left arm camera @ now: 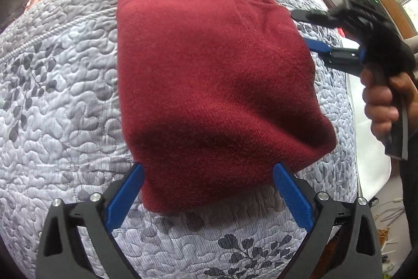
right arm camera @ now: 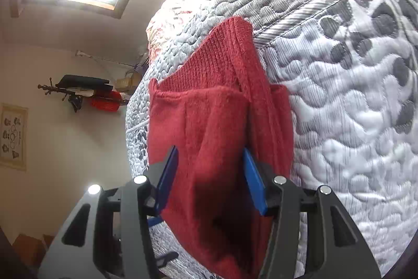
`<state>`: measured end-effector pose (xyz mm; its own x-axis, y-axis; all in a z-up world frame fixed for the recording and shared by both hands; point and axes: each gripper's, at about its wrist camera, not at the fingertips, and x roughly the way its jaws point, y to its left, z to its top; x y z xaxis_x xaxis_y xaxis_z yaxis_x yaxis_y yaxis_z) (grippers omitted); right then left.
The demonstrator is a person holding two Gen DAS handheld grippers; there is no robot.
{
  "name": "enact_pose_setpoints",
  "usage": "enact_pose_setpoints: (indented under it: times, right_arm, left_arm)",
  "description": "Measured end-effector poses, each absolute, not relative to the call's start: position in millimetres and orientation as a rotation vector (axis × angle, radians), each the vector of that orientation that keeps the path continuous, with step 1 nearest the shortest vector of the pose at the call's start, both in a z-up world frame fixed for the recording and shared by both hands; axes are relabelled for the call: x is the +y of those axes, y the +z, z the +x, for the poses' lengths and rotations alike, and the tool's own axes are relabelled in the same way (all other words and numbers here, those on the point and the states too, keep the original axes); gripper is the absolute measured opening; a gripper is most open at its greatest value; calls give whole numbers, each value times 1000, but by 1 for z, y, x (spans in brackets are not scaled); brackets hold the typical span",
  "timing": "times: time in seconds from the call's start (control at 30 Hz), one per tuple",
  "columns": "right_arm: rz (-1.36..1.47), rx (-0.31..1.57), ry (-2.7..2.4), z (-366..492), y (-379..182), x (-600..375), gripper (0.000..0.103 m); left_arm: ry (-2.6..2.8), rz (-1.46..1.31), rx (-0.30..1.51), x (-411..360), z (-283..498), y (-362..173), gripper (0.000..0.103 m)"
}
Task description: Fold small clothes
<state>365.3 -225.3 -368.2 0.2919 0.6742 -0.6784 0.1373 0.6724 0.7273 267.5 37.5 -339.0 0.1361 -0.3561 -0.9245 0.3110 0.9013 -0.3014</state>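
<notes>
1. The red knit sweater [left arm camera: 214,85] lies on the quilted bedspread [left arm camera: 65,96] as a compact rectangle. Its ribbed hem is at the end farthest from my left gripper [left arm camera: 209,171].
2. Progress, my judgement: the main folds look done, since no sleeve sticks out past the sweater's outline. What is left seems to be a last fold or tidy, then letting go.
3. Left gripper: the blue fingers [left arm camera: 125,198] are spread wide and straddle the sweater's near edge, one at each side. The knit bulges up between them. I cannot tell whether they carry its weight or only bracket it.
4. Right gripper [right arm camera: 209,164]: it comes in at the sweater's right edge, rolled on its side. One blue finger lies over the top layer, the other under it against thicker layers. The span is moderate and the cloth fills the gap loosely, so I cannot tell whether it is pinched.
5. A hand [left arm camera: 384,106] grips the right handle, out past the sweater's right edge, wrist roughly level.
</notes>
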Motion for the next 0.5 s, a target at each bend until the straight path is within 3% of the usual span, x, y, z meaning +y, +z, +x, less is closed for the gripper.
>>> enact_pose_setpoints:
  times: [0.07,0.1,0.27,0.43,0.5]
  right_arm:
    - [777,1259,401,379,-373,-222,17]
    - [733,1241,390,382,-370,-222,9]
    - [508,1042,332,373,-334,-216,8]
    - [621,1170,280,374,-393,-235,11]
    - [684,1158,295,369,-387,-239,21]
  left_arm:
    - [-487,-32,1356,36,267,-342,99]
    - [-488,-27,1355,34,267,-343,99]
    - [-513,-22,1332,26,264,-343,99]
    - [-496,-4,1375,22,266,-360,99]
    - [-494,-10,1380,24,267,-362,99]
